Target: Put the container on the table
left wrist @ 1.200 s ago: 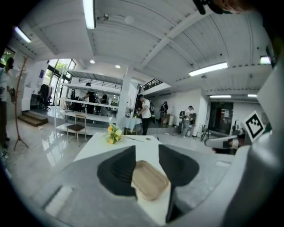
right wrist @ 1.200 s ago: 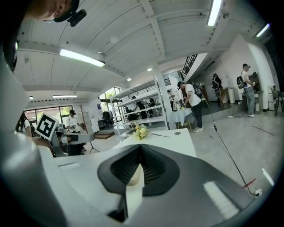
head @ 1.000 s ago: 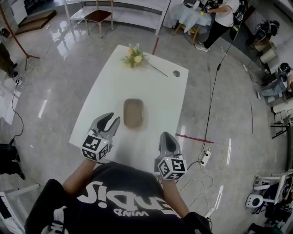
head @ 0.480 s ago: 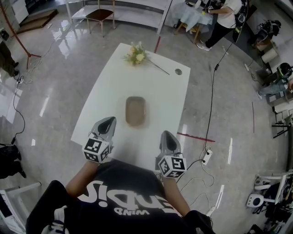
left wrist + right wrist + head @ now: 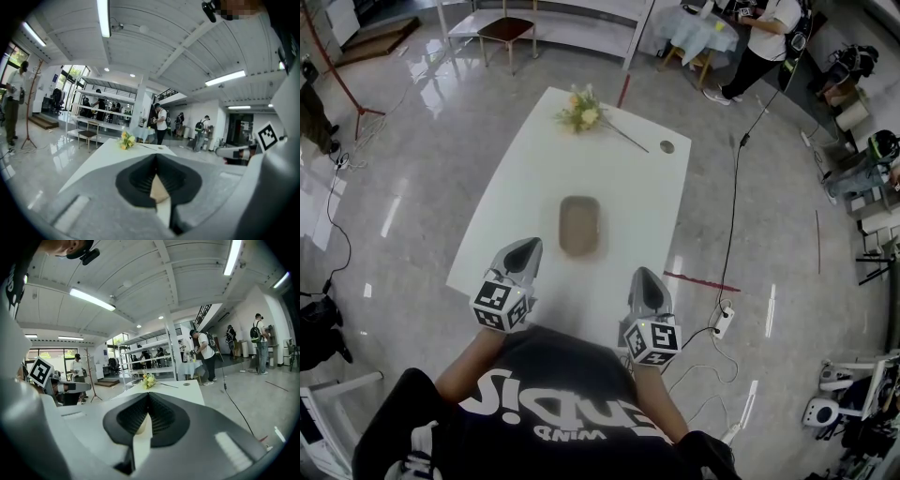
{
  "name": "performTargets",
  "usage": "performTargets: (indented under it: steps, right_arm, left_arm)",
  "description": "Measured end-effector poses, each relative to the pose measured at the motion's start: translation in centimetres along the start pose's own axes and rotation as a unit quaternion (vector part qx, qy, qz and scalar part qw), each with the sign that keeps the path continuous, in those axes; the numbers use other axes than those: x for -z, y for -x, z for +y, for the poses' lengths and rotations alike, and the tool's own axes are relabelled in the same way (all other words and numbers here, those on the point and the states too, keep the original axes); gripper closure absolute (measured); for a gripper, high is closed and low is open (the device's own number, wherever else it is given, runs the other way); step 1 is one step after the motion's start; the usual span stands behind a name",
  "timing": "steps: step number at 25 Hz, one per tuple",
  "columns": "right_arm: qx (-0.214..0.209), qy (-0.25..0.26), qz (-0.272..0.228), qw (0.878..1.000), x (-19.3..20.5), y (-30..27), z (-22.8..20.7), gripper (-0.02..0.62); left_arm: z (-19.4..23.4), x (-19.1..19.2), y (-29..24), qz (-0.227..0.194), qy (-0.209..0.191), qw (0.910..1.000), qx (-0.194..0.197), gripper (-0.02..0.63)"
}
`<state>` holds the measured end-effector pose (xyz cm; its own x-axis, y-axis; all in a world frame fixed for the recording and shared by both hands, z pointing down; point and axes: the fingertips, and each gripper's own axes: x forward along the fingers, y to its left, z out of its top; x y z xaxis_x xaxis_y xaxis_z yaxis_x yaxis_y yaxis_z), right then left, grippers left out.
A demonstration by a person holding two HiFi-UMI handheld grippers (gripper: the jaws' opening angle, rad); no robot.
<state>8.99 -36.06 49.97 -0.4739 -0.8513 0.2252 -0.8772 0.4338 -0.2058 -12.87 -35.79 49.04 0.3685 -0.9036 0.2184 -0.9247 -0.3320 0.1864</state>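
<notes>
the container [image 5: 579, 226] is sitting on the table [image 5: 630, 178] ahead of the jaws, the left gripper [image 5: 525, 247] and right gripper [image 5: 645, 278] are squeezing shut on nothing, so only backing away is looking needed.

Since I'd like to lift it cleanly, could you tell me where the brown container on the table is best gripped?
Probably its near short rim: the container looks open-topped, long axis pointing away, that wall facing the left tongs. Come from the near side, one jaw inside, one outside; the tongs are shut now.
</notes>
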Motion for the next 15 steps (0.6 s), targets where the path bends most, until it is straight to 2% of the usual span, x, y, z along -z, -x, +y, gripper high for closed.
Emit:
performTargets:
  steps: [15]
  right_arm:
    - [-0.014, -0.005, 0.0, 1.0, -0.4, -0.3, 1.3, 0.597]
  left_arm:
    - [0.9, -0.8, 0.7, -0.009, 0.019, 0.9997, -0.01, 0.603]
